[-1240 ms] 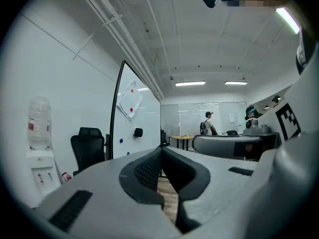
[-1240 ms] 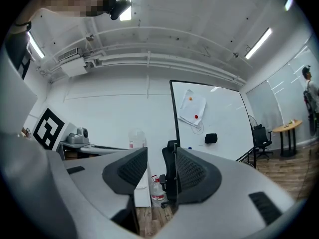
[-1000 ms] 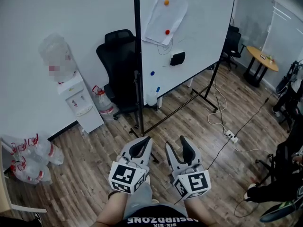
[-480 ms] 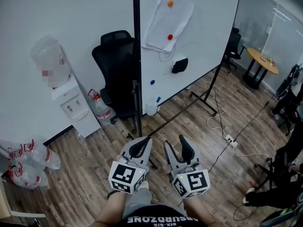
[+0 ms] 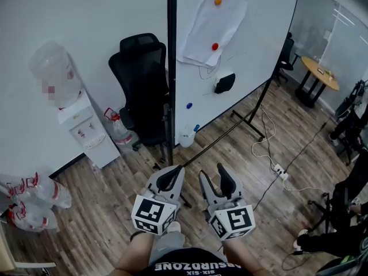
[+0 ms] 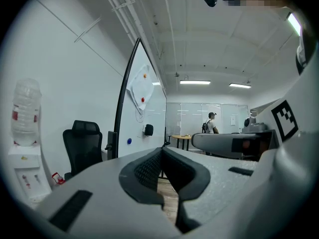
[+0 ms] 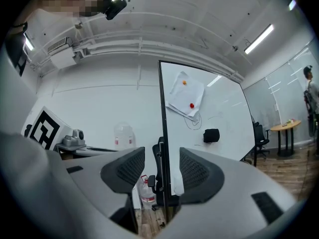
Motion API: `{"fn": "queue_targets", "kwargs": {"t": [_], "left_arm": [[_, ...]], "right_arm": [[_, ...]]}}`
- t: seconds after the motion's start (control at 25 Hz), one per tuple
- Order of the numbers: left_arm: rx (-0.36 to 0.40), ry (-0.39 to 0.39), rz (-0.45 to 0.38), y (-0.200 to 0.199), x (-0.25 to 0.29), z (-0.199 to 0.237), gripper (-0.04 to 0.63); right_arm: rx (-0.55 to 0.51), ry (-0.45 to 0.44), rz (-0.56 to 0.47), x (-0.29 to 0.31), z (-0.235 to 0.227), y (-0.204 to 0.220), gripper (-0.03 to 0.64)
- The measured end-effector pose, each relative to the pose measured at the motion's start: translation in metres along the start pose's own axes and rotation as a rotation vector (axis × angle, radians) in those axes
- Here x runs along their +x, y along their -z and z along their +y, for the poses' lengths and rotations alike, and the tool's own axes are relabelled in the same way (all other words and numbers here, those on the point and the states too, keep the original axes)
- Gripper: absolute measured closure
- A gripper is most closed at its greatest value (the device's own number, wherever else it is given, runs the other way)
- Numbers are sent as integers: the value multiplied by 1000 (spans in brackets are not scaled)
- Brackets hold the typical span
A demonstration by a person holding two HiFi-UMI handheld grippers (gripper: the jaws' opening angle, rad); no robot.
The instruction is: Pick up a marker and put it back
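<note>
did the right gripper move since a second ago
No. The right gripper keeps the same gap to the power strip on its right; only the head view itself shifted slightly.

- Upper centre: the whiteboard (image 5: 259, 33) is showing white, carrying an orange magnet (image 5: 218, 0), a red magnet (image 5: 215, 46), a blue magnet (image 5: 189, 105) and a black eraser (image 5: 225, 83).
- Left of centre: the chair (image 5: 141, 79) is showing black.
- The floor (image 5: 103, 211) is showing grey-brown planks.
- Bottom: the grey left gripper (image 5: 176, 169) and right gripper (image 5: 211, 171) are wearing black-and-white square markers.

Head view: looking steeply down from overhead.
Gripper views: riding low, looking forward along own jaws.
Shared: whiteboard (image 5: 259, 45) showing in all three.
</note>
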State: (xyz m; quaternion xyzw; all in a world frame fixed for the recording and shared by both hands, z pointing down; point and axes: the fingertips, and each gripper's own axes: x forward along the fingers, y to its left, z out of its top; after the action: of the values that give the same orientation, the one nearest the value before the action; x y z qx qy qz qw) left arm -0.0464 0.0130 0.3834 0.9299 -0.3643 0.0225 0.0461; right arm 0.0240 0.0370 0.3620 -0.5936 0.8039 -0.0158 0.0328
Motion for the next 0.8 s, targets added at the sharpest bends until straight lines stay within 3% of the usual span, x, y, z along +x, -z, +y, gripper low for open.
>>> {"fn": "queue_targets", "kwargs": {"t": [0.8], "left_arm": [[-26, 97, 57, 22, 61, 65, 588]], "right_arm": [[5, 79, 60, 87, -27, 28, 423]]}}
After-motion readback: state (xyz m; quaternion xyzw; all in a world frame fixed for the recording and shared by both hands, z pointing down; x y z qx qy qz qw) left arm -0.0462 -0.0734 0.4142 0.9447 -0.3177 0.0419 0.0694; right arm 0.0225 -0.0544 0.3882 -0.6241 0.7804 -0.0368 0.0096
